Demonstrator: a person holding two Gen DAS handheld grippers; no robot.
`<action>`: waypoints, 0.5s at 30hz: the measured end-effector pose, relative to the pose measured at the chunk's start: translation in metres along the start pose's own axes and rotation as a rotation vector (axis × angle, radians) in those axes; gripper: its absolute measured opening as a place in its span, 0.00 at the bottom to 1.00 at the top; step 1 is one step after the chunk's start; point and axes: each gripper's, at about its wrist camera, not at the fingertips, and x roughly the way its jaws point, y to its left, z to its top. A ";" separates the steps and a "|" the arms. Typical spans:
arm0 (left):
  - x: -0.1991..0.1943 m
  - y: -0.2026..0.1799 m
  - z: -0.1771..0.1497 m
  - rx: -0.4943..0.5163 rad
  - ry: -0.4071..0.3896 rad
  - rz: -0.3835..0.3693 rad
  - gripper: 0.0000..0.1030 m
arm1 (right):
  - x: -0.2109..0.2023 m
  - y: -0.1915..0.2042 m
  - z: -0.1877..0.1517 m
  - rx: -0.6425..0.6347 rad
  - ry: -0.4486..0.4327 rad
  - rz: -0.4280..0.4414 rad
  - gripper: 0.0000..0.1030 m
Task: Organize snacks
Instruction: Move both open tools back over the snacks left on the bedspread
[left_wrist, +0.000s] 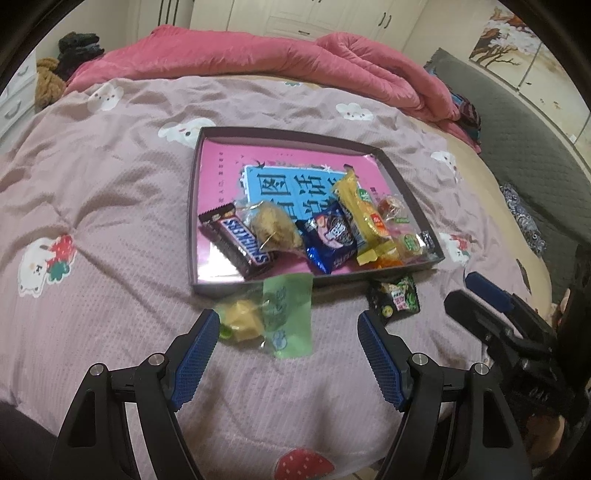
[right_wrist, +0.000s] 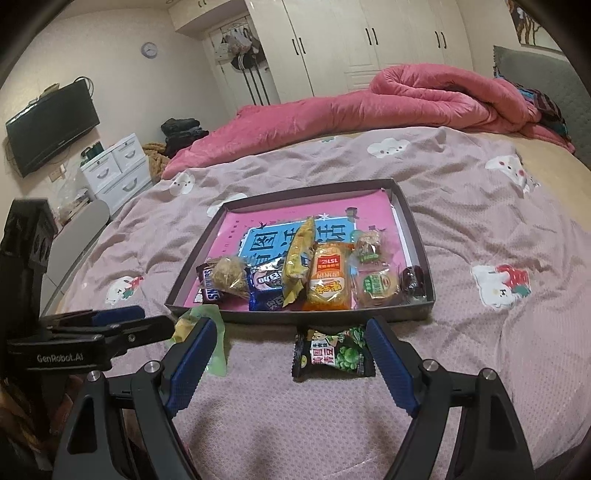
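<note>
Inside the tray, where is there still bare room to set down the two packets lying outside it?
The far half of the tray is bare, up to its back wall. The near half is crowded, from the Snickers bar across to the right wall. The green packet and the black packet lie on the bedspread before the front wall.

We see a bed spread with a mauve quilt (right_wrist: 461, 206) printed with white bunnies and strawberries. At its far side lies a rumpled pink duvet (right_wrist: 388, 99). Beyond it stand white wardrobes (right_wrist: 369, 40) with dark handles. On the left wall hangs a black television (right_wrist: 51, 127), a round clock (right_wrist: 149, 49) farther along, and white drawers (right_wrist: 118, 166) below. A grey headboard (left_wrist: 517, 122) rises at the right.
</note>
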 end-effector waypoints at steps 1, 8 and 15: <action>0.000 0.001 -0.002 -0.002 0.005 0.001 0.76 | 0.000 -0.001 0.000 0.004 0.002 -0.001 0.80; 0.003 0.008 -0.013 -0.026 0.047 0.001 0.76 | 0.002 -0.006 -0.005 0.038 0.041 -0.007 0.80; 0.008 0.016 -0.019 -0.059 0.082 0.001 0.76 | 0.004 -0.013 -0.011 0.077 0.083 -0.014 0.80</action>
